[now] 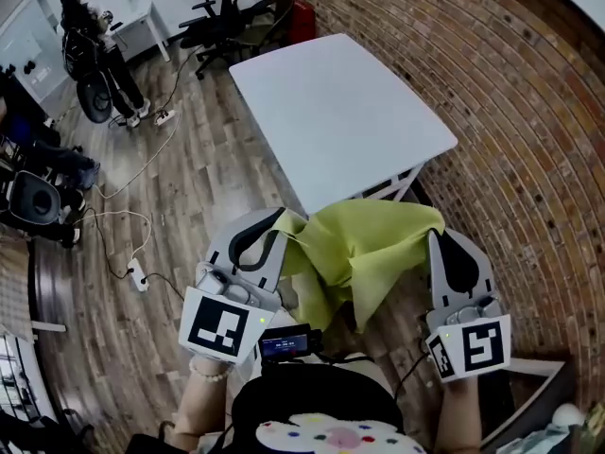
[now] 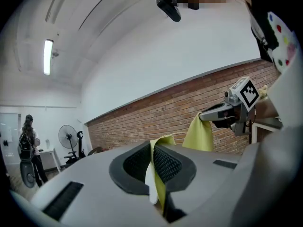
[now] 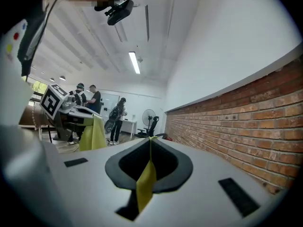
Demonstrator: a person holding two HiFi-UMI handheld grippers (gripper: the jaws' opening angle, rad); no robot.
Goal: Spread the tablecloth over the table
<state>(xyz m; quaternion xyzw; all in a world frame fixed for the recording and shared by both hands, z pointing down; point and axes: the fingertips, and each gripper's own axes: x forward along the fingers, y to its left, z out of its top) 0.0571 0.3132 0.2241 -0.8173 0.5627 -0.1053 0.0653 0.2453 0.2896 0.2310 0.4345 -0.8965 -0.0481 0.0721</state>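
Table (image 1: 340,112) seemingly untouched, tablecloth (image 1: 364,249) hangs pinched in left claw (image 1: 281,216) and right claw (image 1: 433,236).

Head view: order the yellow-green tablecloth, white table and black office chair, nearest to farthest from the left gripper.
1. Tablecloth: clamped in the left gripper, draping rightward.
2. White table: directly ahead, beside the brick wall.
3. Black office chair: past the table's far end.
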